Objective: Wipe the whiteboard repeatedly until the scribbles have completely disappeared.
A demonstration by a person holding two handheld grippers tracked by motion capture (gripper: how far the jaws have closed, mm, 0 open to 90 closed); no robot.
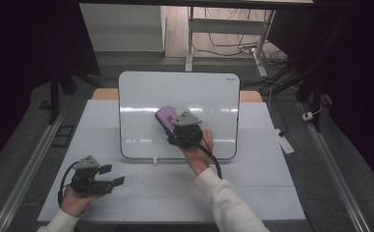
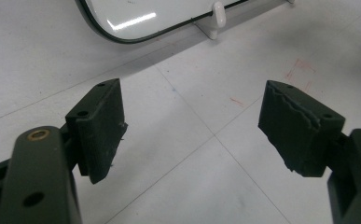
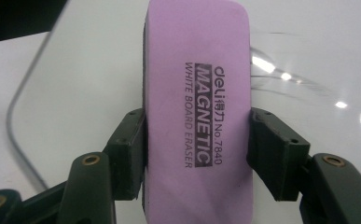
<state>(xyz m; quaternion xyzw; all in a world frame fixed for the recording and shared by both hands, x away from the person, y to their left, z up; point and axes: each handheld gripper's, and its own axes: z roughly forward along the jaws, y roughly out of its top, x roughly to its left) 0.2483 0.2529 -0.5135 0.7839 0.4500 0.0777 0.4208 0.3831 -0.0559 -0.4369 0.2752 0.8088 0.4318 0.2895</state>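
Right gripper [image 1: 171, 126] pinching purple eraser [image 1: 165, 117] against whiteboard [image 1: 141, 111].
Eraser [image 3: 197, 107] sits lengthwise between both jaws, pads pressed on its long sides, flat face toward the board near its middle. Left gripper [image 1: 118, 181] rests low on the table [image 1: 266, 193] at the near-left corner, well apart from the board, jaws spread, nothing between them.

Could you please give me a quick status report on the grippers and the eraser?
Right gripper shut on purple eraser, over whiteboard. Left gripper open, empty, above table. Nothing in the way.
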